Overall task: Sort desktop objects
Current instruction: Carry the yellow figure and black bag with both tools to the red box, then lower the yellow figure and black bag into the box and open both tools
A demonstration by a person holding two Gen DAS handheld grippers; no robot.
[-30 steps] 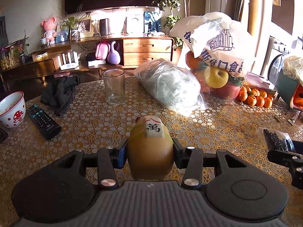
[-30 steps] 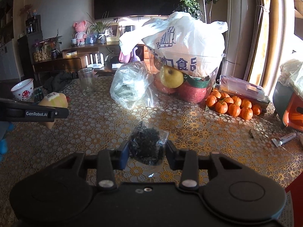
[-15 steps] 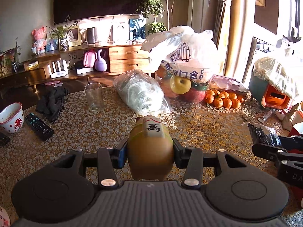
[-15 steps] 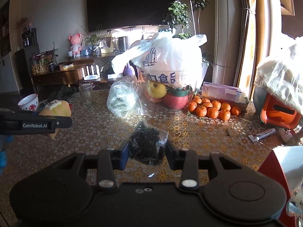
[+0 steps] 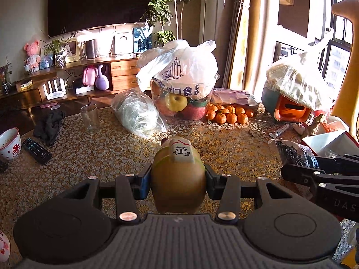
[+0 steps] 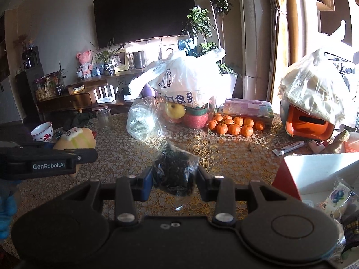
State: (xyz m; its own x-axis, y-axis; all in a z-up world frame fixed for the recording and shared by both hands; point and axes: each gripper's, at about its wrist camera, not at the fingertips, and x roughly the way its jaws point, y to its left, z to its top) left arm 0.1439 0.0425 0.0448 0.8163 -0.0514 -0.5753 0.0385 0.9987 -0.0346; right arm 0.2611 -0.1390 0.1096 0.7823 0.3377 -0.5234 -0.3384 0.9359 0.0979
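A dark television (image 6: 143,13) is hanging on the far wall above a wooden sideboard (image 5: 67,85), with a potted tree (image 6: 208,22) standing beside it and sunlight coming through curtained windows on the right. The counter (image 5: 107,157), covered in a gold lace-pattern cloth, is carrying a white printed bag of fruit (image 5: 181,78), a clear plastic bag (image 5: 136,114), a pile of oranges (image 6: 235,125), a drinking glass (image 5: 89,118), a mushroom-print bowl (image 5: 9,143) and a remote control (image 5: 37,150). The left hand-held gripper (image 5: 178,181) is clamping a yellow plush toy (image 5: 178,179) above the cloth. The right hand-held gripper (image 6: 174,178) is pinching a small bag of dark contents (image 6: 174,170), beside a red-and-white box (image 6: 314,172).
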